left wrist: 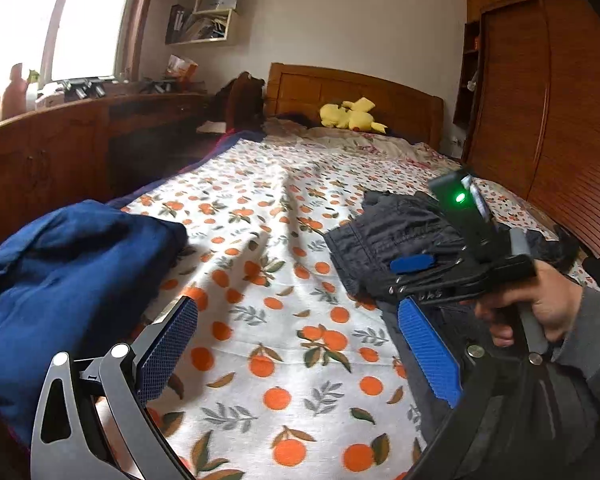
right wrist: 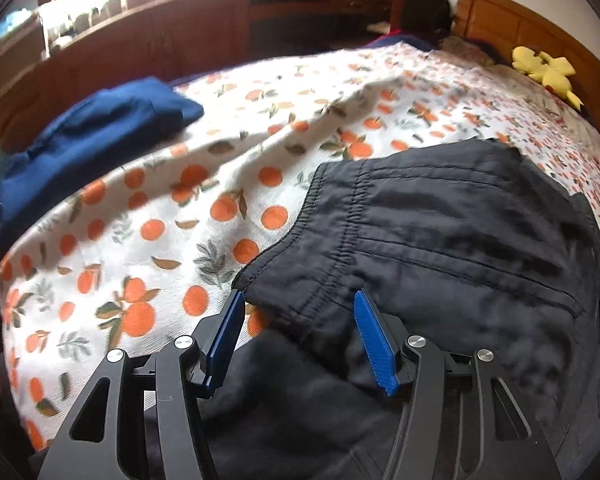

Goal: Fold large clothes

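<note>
A dark padded garment (right wrist: pixel 460 220) with an elastic hem lies crumpled on the right side of the bed; in the left wrist view the same garment (left wrist: pixel 396 232) shows at mid-right. My right gripper (right wrist: pixel 300 300) points down at its near corner. The jaws stand apart, with the hem's edge between the blue pads (right wrist: pixel 374 344) and not pinched. A hand holds the right gripper (left wrist: pixel 412 270) over the garment. My left gripper (left wrist: pixel 300 340) is open wide above bare sheet, with nothing in it. A folded blue garment (left wrist: pixel 72 264) lies to the left.
The bed carries a white sheet printed with oranges (left wrist: pixel 284 216). A yellow plush toy (left wrist: pixel 352 114) lies by the wooden headboard (left wrist: pixel 340 88). A low wooden cabinet (left wrist: pixel 60 152) runs along the left under a window, and a wardrobe (left wrist: pixel 540 100) stands at the right.
</note>
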A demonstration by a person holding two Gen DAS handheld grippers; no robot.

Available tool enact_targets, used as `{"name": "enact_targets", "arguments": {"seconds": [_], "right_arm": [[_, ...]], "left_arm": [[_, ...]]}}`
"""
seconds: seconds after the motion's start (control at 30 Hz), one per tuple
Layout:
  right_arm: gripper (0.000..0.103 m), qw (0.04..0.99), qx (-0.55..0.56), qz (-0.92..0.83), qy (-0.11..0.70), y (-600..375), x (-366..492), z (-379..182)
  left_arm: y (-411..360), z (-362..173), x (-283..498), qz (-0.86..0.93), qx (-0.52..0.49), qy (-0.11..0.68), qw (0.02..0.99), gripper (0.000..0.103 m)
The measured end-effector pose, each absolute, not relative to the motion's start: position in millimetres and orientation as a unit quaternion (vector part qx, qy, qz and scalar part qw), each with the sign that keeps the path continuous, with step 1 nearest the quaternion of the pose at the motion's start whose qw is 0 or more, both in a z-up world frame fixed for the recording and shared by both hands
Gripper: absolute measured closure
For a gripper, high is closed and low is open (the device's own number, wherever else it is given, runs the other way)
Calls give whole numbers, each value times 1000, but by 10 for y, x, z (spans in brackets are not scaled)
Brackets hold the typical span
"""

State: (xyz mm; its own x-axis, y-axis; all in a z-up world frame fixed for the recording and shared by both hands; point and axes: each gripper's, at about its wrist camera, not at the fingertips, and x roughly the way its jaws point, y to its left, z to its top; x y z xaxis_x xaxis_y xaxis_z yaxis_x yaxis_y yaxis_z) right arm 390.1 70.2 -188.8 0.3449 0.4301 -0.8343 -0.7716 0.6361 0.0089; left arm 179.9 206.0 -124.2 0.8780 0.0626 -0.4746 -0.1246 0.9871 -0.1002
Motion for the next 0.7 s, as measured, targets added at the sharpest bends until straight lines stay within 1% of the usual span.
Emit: {"name": "enact_targets", "arguments": {"seconds": [0.2,0.27,0.3,0.33,0.37,0.43,0.53,0.7], "right_arm": [[45,791,-225,359,442,809,3929,-2009],[47,795,-225,352,440,808,3928,-2014],[54,800,-230,343,435,803,3927,-2010],[66,805,-230,335,431,790,3935,-1997],[68,806,-219,339,432,765,3951,-1977],[86,813,-188,350,427,671,3962,-1882],[94,833,-147,352,400,485,3928,-1667],[97,862,-102,354,348,79,3792,-1260]], "left_arm": [[2098,-1247,1781,55,-63,241,967,2],[2086,-1250,1784,55,-58,241,967,2],[2071,-1246,1786,55,-56,241,967,2],[2051,-1249,1784,54,-53,242,967,2],[2039,-1248,1786,52,-53,242,967,2],[2007,-1251,1791,47,-54,243,967,2],[1920,-1250,1806,36,-52,244,968,2],[1729,-1226,1821,16,-45,244,969,2]]}}
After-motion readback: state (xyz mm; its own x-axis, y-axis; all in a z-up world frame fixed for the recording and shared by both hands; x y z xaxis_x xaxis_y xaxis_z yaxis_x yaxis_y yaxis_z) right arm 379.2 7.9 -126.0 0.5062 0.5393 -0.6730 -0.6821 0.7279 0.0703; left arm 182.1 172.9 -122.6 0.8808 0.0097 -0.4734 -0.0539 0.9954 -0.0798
